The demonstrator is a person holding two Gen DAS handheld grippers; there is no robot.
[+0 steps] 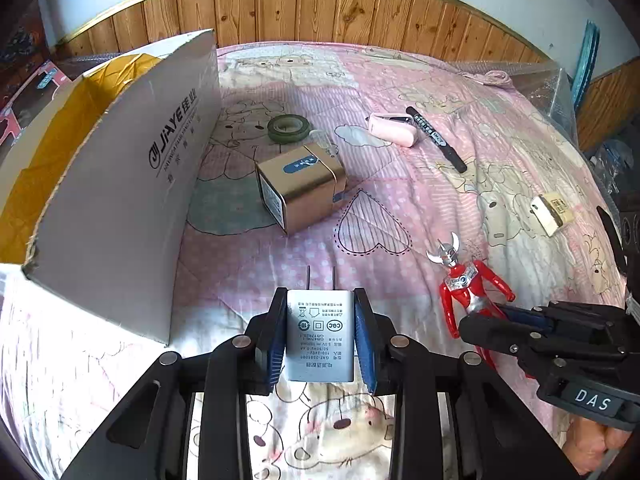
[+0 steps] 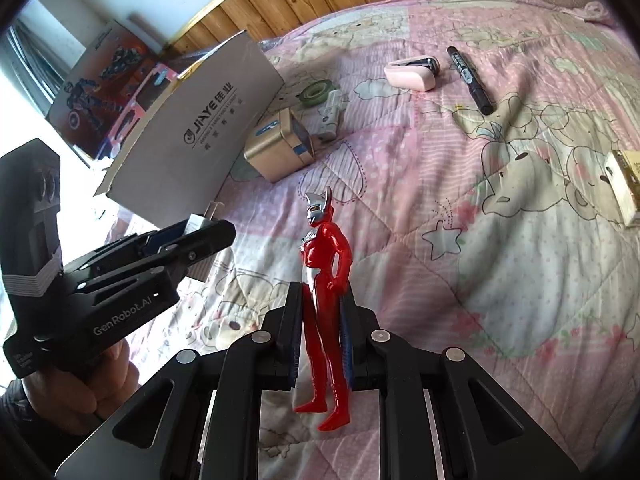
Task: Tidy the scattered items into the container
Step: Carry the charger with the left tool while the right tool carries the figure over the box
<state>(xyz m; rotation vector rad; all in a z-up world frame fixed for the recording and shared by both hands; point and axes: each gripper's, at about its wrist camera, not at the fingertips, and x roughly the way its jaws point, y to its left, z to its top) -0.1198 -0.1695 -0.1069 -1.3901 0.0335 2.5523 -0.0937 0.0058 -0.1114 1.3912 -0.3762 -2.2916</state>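
The left gripper [image 1: 320, 336] clamps a grey rectangular plastic wall charger [image 1: 320, 340], the right gripper [image 2: 320, 340] clamps a red-and-silver plastic hero figure [image 2: 326, 300], both above the pink quilted bed [image 1: 400, 208].

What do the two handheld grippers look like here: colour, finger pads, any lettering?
Both are matte black with silver pivot pins and ribbed blue pads. The right gripper carries white "DAS" lettering; the left gripper reads "GenRobot.AI" and has a grey-banded black camera block.
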